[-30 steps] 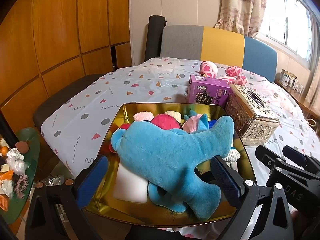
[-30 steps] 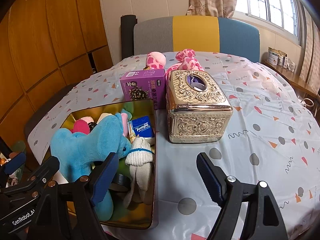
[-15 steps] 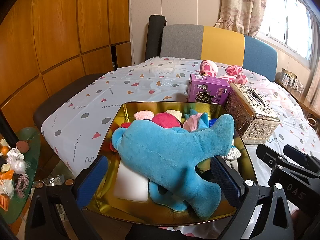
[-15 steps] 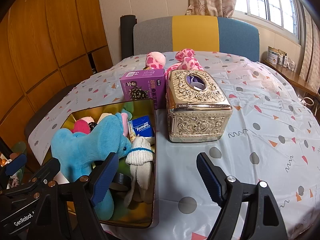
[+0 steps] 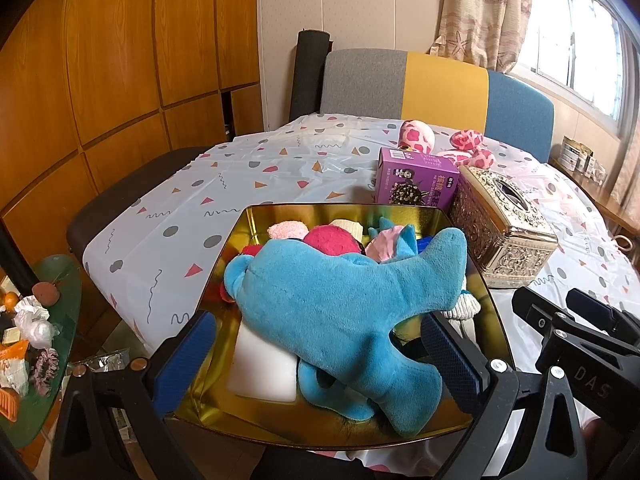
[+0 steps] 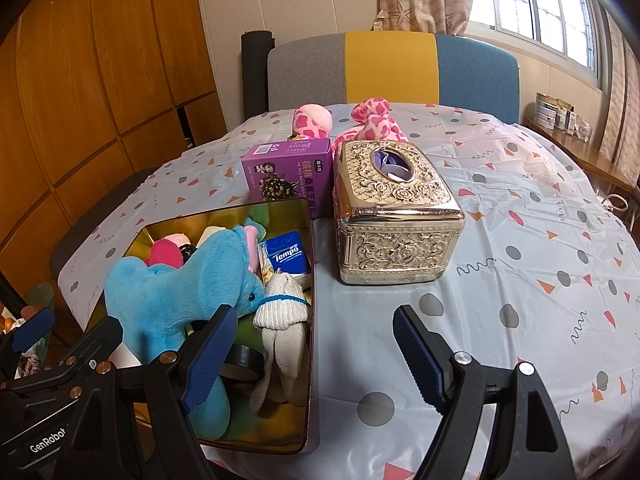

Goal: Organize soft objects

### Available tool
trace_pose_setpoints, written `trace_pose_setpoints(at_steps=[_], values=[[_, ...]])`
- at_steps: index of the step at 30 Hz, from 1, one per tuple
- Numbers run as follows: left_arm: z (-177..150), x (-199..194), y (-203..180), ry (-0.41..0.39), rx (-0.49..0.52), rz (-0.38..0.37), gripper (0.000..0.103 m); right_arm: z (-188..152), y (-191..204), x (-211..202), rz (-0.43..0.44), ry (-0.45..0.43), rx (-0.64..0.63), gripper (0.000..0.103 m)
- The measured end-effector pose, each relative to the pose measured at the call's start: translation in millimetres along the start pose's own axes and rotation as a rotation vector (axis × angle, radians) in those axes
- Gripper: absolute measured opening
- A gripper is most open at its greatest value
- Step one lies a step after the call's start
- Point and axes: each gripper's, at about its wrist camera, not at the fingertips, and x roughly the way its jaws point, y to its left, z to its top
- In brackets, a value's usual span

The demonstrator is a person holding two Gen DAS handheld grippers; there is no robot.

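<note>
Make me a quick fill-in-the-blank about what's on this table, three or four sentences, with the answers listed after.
1. The big blue plush toy lies on top of the other soft things inside the ____ tin.
2. The purple box stands directly to the ____ of the ornate tissue box in the right wrist view.
3. The small pack in the tin printed "Tempo" is ____ in colour.
4. The left gripper and the right gripper both have their jaws ____.

Answers: gold; left; blue; open

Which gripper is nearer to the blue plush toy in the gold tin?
Left. The left gripper is open with its fingers either side of the blue plush toy. The right gripper, also open, sits off to the toy's right, mostly over the tablecloth.
</note>
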Motion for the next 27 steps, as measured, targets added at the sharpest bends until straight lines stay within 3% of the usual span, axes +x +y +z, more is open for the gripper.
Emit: trace_pose_setpoints(at_steps=[27], values=[[0.6,-1.4,-2.0,0.012,0.006,-0.005,0.103,-1.3,-1.2,-2.0,0.000,0.003,0.005,0.082]])
